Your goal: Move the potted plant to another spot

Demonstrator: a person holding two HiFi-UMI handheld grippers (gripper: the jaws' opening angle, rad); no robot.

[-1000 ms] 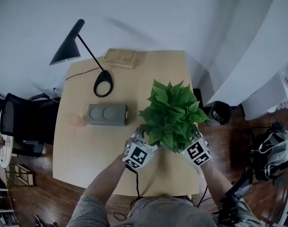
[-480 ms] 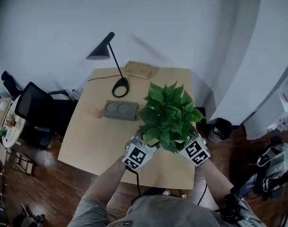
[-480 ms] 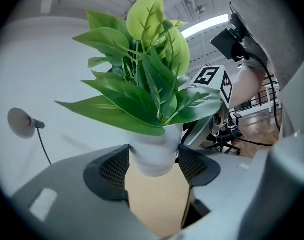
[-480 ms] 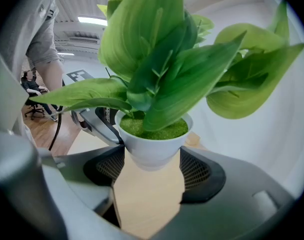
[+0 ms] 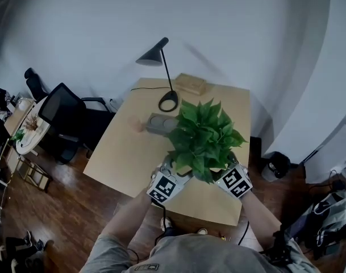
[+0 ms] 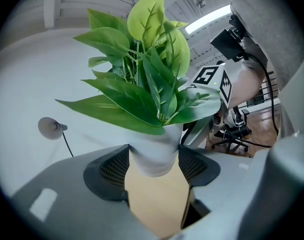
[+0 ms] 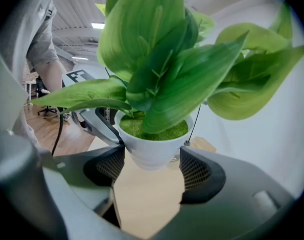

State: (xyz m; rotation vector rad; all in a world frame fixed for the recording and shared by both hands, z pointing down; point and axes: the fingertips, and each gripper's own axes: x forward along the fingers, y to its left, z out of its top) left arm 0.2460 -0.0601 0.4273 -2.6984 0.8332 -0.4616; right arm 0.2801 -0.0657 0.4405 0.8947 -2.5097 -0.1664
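While I am carrying the potted plant (image 5: 204, 138) above the near right part of the table (image 5: 121, 158), I am recording the following.

Grip: my left gripper (image 6: 152, 168) and right gripper (image 7: 152, 169) are both clamping the white pot (image 7: 152, 146), one from each side. The pads are pressing on its lower wall only.

Risks: the pot is tapering downward and looks smooth, so I am judging that it could slip between the pads. The foliage is standing tall and wide above the grip, so any tilt or uneven travel between my two hands could tip it. The leaves are also blocking my head view of the surface below, making a set-down near the lamp (image 5: 161, 73) or grey box (image 5: 160, 123) chancy.

Contents: the pot is holding green moss-like fill (image 7: 152, 129) up to its rim, with the stems rising from it. Nothing appears spilled.
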